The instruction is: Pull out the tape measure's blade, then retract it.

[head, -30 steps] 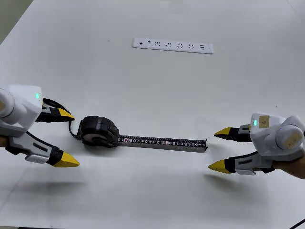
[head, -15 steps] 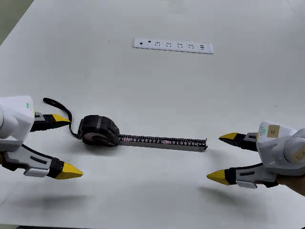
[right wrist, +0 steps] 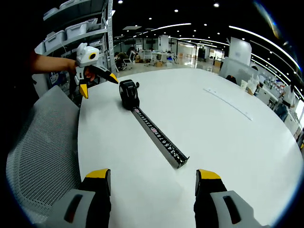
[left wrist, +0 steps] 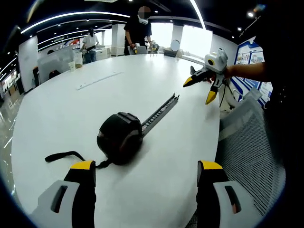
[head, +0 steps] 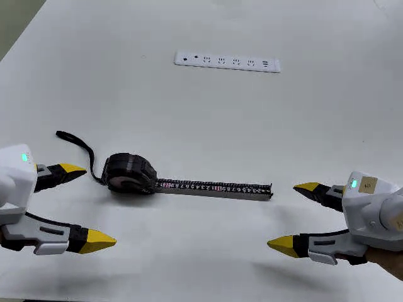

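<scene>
On the tabletop (head: 189,113) the tape measure (head: 129,173) lies with its blade (head: 214,188) stretched toward 3 o'clock. The power strip (head: 227,61) lies well apart at 1 o'clock. The left gripper (head: 97,204) is near at 8 o'clock, and the right gripper (head: 283,214) is just beyond the blade's tip.

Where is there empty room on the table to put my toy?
The big bare stretch of table between the power strip and the tape measure. Also the near edge, beside the blade. It's crowded at the tape's ends, by the left gripper and right gripper.

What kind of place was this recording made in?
Likely a large open-plan office or lab: a broad white table, grey plastic bins on tall metal shelving, and long ceiling strip lights.
</scene>
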### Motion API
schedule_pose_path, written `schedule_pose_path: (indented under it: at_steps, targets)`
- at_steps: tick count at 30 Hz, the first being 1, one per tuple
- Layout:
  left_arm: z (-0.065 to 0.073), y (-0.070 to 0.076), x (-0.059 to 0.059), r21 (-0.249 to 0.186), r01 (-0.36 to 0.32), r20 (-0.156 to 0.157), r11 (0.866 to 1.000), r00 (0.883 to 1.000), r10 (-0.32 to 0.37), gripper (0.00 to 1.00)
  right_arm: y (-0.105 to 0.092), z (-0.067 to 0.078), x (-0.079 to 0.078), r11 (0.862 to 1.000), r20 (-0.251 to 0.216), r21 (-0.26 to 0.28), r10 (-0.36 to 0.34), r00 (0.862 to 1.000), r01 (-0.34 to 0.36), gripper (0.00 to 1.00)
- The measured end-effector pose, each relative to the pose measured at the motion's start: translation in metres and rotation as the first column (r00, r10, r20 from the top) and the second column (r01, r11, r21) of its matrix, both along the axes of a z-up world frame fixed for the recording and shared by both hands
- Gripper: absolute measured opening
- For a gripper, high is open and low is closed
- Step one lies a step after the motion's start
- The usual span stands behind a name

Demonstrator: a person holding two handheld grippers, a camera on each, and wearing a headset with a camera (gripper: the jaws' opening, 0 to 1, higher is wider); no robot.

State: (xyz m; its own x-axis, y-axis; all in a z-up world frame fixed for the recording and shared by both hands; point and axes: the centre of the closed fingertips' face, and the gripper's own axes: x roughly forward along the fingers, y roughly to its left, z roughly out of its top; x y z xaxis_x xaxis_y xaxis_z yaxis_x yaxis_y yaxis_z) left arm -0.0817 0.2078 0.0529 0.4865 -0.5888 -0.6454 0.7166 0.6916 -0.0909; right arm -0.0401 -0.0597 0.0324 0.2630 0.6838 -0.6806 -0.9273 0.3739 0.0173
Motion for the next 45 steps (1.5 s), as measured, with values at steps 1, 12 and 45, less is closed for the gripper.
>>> schedule_pose_path:
  at_steps: [1, 12, 45]
  targets:
    - [0.0, -0.001, -0.002, -0.003, -0.007, 0.001, 1.0, 1.0, 0.007, 0.85, 0.001, 0.0, -0.001, 1.0, -0.002, 0.003, -0.006, 1.0, 0.006, 0.72]
    - [0.008, -0.006, -0.014, -0.032, -0.133, 0.019, 0.991, 0.991, 0.134, 0.92, 0.004, 0.009, -0.013, 0.993, -0.015, 0.049, -0.111, 0.994, 0.111, 0.8]
    - [0.03, -0.031, -0.024, -0.061, -0.316, 0.049, 0.947, 0.946, 0.319, 0.99, 0.021, 0.04, -0.035, 0.918, -0.068, 0.136, -0.366, 0.928, 0.372, 0.99]
